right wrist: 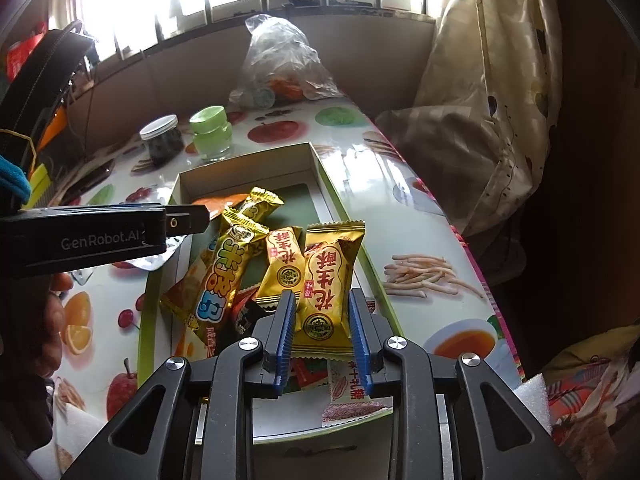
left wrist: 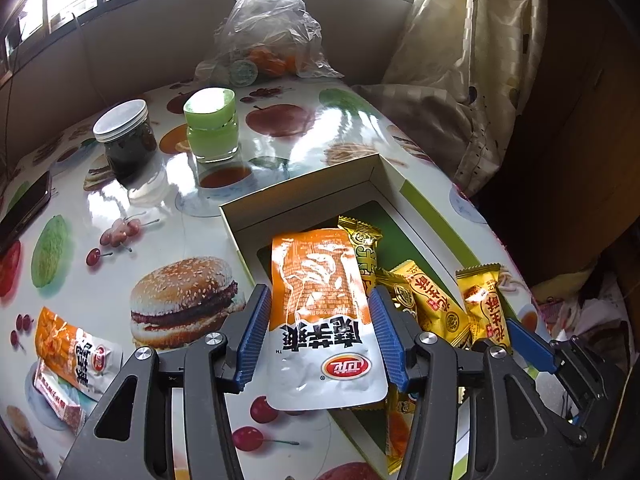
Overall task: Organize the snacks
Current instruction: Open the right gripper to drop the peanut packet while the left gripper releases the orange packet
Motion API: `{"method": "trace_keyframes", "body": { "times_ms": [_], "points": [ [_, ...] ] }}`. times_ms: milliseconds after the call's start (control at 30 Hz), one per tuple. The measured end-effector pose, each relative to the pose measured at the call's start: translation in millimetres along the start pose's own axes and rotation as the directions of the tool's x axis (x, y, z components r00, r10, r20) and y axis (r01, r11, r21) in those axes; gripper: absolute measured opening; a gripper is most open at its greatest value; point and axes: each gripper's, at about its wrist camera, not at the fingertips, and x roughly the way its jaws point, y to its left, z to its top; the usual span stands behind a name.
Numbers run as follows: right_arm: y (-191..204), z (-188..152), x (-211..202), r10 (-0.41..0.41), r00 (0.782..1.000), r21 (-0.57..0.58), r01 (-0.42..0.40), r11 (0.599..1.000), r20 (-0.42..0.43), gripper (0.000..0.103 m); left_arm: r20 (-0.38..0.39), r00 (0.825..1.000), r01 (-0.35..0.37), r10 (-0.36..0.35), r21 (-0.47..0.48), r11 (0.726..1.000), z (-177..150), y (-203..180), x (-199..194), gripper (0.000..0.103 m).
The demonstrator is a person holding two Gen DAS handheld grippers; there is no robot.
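Observation:
A shallow white-and-green box [left wrist: 304, 192] lies on the table and holds several gold snack packets [left wrist: 432, 300]. My left gripper [left wrist: 318, 312] is shut on an orange-and-white snack pouch [left wrist: 320, 292] and holds it over the box's near left part. My right gripper [right wrist: 323, 314] is shut on a gold peanut-crisp packet [right wrist: 328, 280] over the box [right wrist: 320, 176], next to other gold packets [right wrist: 224, 268]. The left gripper's body [right wrist: 100, 236] shows at the left of the right wrist view.
More snack pouches [left wrist: 72, 348] lie on the table at the near left. A dark jar [left wrist: 126, 136], a green jar [left wrist: 212, 124] and a plastic bag [left wrist: 268, 32] stand at the back. A phone [left wrist: 24, 208] lies far left. A curtain [left wrist: 472, 60] hangs at right.

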Motion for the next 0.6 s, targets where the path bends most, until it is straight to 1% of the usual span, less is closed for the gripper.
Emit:
{"method": "trace_keyframes", "body": {
  "times_ms": [333,433,600],
  "points": [
    [-1.9,-0.1,-4.4,0.004,1.0,0.022,-0.005,1.0,0.014,0.034,0.0,1.0,0.012,-0.012,-0.013,1.0,0.3,1.3,-0.4,0.053],
    [-3.1,-0.1,-5.4,0.006,1.0,0.026,-0.006,1.0,0.017,0.038,0.0,1.0,0.01,-0.01,-0.014,1.0,-0.2,1.3,-0.6,0.053],
    [-3.8,-0.2,-8.5,0.009,1.0,0.036,-0.01,0.999,0.025,0.044,0.015,0.999,0.028,-0.028,-0.011,1.0,-1.3,-1.4,-6.8,0.054]
  ]
}}
